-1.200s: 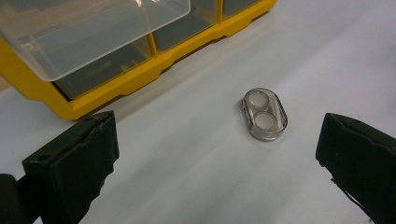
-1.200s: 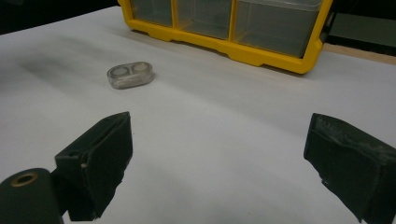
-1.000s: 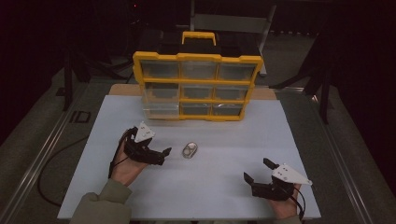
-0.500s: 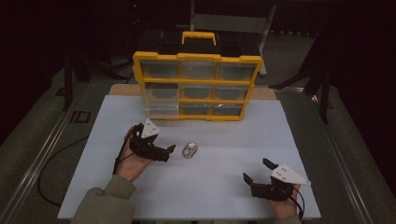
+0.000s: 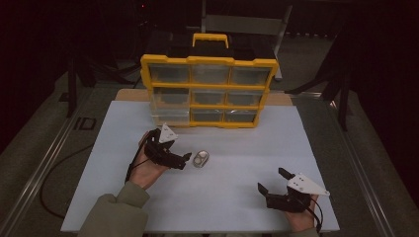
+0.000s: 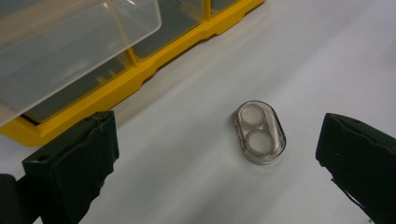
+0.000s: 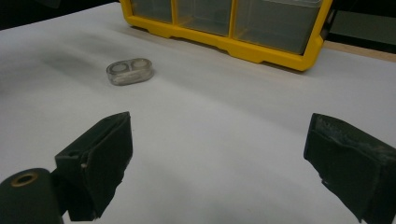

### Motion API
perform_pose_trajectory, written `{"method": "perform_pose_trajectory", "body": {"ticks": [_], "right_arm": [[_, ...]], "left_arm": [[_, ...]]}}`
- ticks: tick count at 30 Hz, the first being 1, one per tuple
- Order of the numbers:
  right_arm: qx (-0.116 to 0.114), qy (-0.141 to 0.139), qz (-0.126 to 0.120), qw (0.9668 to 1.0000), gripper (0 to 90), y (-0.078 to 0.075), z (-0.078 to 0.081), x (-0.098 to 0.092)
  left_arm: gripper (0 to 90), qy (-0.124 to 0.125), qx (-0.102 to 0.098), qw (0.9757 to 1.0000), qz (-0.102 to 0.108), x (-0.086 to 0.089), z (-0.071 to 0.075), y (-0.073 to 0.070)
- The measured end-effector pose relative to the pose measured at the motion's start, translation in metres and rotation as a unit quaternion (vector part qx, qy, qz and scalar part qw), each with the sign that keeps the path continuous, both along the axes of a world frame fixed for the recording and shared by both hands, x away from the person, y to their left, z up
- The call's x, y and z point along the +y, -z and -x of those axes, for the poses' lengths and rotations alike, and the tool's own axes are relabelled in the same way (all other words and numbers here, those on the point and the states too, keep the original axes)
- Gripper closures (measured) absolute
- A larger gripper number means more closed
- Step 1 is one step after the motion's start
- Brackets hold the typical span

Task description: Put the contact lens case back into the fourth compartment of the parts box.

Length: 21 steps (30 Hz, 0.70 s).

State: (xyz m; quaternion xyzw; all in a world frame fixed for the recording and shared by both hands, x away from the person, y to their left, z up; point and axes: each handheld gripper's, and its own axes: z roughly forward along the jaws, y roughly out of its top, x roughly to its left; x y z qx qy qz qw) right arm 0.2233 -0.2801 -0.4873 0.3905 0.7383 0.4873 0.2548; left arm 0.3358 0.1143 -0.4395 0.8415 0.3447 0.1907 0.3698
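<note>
My left gripper (image 6: 215, 163) is spread wide and holding nothing — the clear two-well case (image 6: 259, 132) lies flat on the white mat (image 6: 187, 186) just ahead, between my jaws' lines but nearer the right one. The yellow drawer organizer (image 5: 209, 91) sits beyond. This looks like the approach; next I'd push forward, straddle it and close. My right gripper (image 5: 274, 181) waits, open and empty, well apart.

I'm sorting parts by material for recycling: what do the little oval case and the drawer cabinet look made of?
The small oval case looks like clear, glossy plastic: the white table shows through it and its rim catches highlights. The organiser cabinet seems moulded plastic, with an opaque yellow frame and see-through drawers; one pulled-out drawer looks clear and slightly hazy.
</note>
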Motion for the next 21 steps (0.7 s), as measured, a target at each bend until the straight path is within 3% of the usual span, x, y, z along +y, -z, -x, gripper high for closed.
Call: {"method": "perform_pose_trajectory", "body": {"ticks": [21], "right_arm": [[0.005,0.002,-0.004,1.0,7.7,0.0,0.0,-0.001]], "left_arm": [[0.2,0.017,0.037,0.9984,-0.038,-0.023,-0.013,0.005]]}}
